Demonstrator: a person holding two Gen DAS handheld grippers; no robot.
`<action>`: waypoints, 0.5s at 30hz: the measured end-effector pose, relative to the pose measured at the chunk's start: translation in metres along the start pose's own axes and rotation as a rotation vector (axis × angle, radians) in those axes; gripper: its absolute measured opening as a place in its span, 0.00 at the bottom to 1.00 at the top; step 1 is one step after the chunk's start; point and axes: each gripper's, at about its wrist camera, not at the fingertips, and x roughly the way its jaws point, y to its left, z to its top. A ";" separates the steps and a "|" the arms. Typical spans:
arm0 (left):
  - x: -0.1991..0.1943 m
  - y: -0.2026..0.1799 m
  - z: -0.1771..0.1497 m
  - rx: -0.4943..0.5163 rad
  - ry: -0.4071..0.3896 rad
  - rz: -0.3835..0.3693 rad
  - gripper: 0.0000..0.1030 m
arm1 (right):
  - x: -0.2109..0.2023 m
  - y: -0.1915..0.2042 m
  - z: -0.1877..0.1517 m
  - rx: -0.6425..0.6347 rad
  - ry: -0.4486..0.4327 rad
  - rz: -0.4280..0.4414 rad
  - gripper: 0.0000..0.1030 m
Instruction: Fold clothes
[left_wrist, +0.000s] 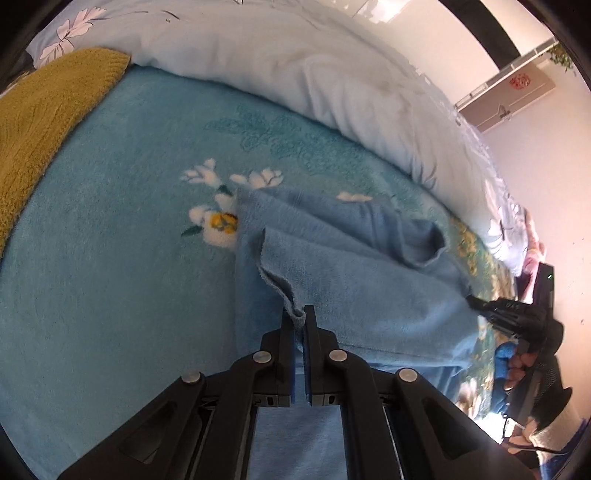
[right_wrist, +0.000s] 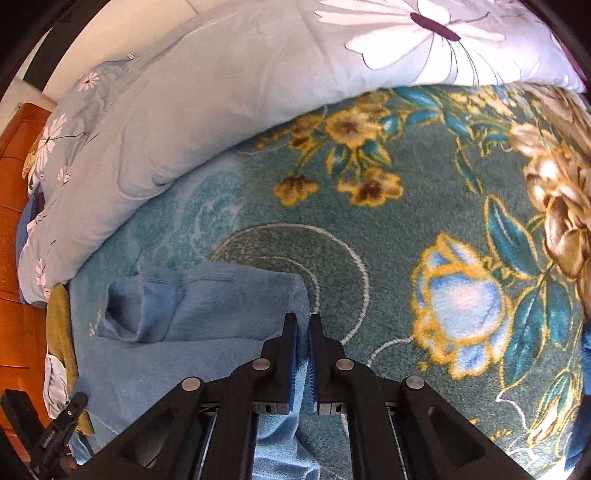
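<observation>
A blue fleece garment (left_wrist: 354, 266) lies partly folded on the teal floral blanket (left_wrist: 110, 277). My left gripper (left_wrist: 300, 314) is shut on a raw edge of the garment, which rises between the fingertips. The right gripper also shows in the left wrist view (left_wrist: 476, 302), black, at the garment's right edge. In the right wrist view the garment (right_wrist: 192, 306) lies left of centre, with a sleeve end open at the far left. My right gripper (right_wrist: 303, 321) is shut on the garment's right corner, cloth pinched between the blue pads.
A pale blue flowered duvet (left_wrist: 314, 74) is bunched along the far side of the bed (right_wrist: 184, 92). A mustard knitted garment (left_wrist: 44, 122) lies at the left. A wooden headboard (right_wrist: 14, 221) stands far left. The left gripper shows at the lower left of the right wrist view (right_wrist: 59, 432).
</observation>
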 end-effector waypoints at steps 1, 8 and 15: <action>0.007 0.004 -0.002 -0.012 0.028 -0.004 0.04 | -0.001 0.000 0.000 0.003 -0.007 0.001 0.09; 0.008 0.030 -0.001 -0.163 0.037 -0.118 0.17 | -0.029 0.002 -0.011 -0.016 -0.058 0.037 0.13; 0.012 0.032 0.009 -0.171 0.031 -0.153 0.28 | -0.033 -0.004 -0.063 -0.012 0.047 0.125 0.21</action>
